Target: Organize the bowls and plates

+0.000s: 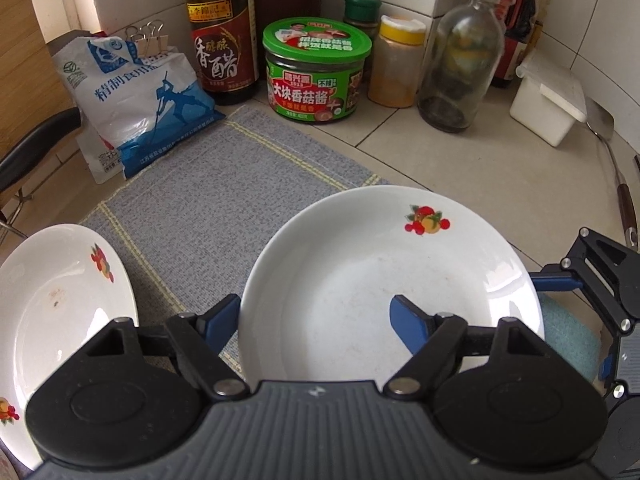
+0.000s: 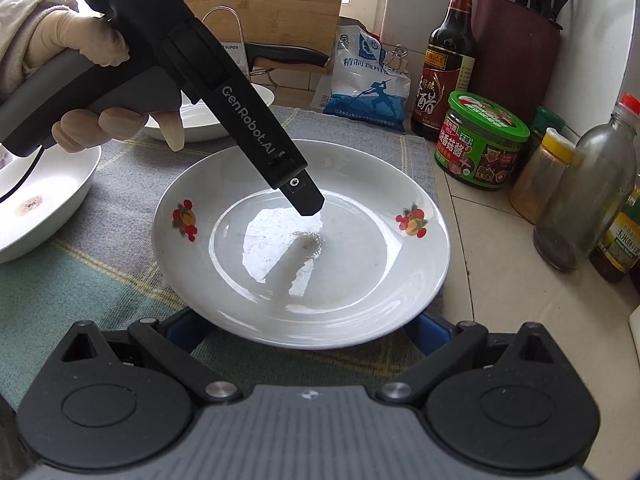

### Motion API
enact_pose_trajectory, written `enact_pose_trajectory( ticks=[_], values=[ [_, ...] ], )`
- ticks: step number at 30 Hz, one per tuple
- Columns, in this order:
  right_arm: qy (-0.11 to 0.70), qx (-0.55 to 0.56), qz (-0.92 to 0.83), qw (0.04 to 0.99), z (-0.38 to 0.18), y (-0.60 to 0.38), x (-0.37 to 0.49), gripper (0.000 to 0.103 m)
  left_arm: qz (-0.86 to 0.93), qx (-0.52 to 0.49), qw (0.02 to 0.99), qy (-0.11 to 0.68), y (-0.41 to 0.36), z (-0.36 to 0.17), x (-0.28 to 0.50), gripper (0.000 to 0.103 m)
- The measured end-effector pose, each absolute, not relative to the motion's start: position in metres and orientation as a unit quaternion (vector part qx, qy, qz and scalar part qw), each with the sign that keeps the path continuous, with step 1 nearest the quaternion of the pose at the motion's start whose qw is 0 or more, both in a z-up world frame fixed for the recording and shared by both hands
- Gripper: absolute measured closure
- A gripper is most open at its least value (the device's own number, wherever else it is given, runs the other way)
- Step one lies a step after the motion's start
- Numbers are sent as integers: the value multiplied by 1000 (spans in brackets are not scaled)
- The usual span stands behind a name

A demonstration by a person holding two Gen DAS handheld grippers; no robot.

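Observation:
A white plate (image 1: 360, 280) with fruit prints lies on the grey cloth mat (image 1: 192, 208). My left gripper (image 1: 316, 316) is open and straddles its left rim, one blue pad outside the rim and the other over the plate's inside. In the right wrist view the same plate (image 2: 300, 248) fills the centre, and the left gripper (image 2: 306, 202), held by a gloved hand (image 2: 80, 44), dips over it. My right gripper (image 2: 308, 330) is open wide at the near rim, its blue fingertips (image 2: 186, 326) partly hidden under the edge. A second printed plate (image 1: 60, 300) sits to the left.
Along the wall stand a salt bag (image 1: 140, 108), a vinegar bottle (image 1: 222, 36), a green jar (image 1: 316, 72), a spice jar (image 1: 398, 64), a glass bottle (image 1: 460, 64) and a white box (image 1: 548, 104). A white bowl (image 2: 40, 208) and another dish (image 2: 204, 120) sit left; a knife block (image 2: 516, 52) stands behind.

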State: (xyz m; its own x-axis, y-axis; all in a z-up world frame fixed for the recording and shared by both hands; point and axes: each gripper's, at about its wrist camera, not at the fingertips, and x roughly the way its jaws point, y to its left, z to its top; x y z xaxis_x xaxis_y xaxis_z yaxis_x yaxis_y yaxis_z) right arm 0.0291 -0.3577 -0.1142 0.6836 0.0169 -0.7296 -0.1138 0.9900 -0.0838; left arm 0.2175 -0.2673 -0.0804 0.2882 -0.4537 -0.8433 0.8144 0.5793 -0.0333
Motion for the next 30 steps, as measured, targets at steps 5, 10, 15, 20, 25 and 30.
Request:
enact_pose_trajectory(
  ticks=[5, 10, 15, 20, 25, 30],
  values=[
    [396, -60, 34, 916, -105, -355, 17, 0, -404, 190, 790, 421, -249, -60, 207, 19],
    [398, -51, 33, 915, -94, -346, 2, 0, -398, 151, 808, 408, -218, -32, 178, 11],
    [388, -70, 50, 918, -84, -329, -10, 0, -371, 130, 831, 394, -187, -21, 143, 11],
    [378, -89, 85, 918, -74, -313, -21, 0, -334, 96, 847, 402, -156, -23, 107, 11],
    [372, -102, 120, 915, -71, -298, -25, 0, -279, 76, 877, 384, -124, -27, 72, 10],
    [369, -105, 153, 911, -69, -281, -21, 0, -217, 59, 900, 373, -86, -30, 51, 5]
  ],
)
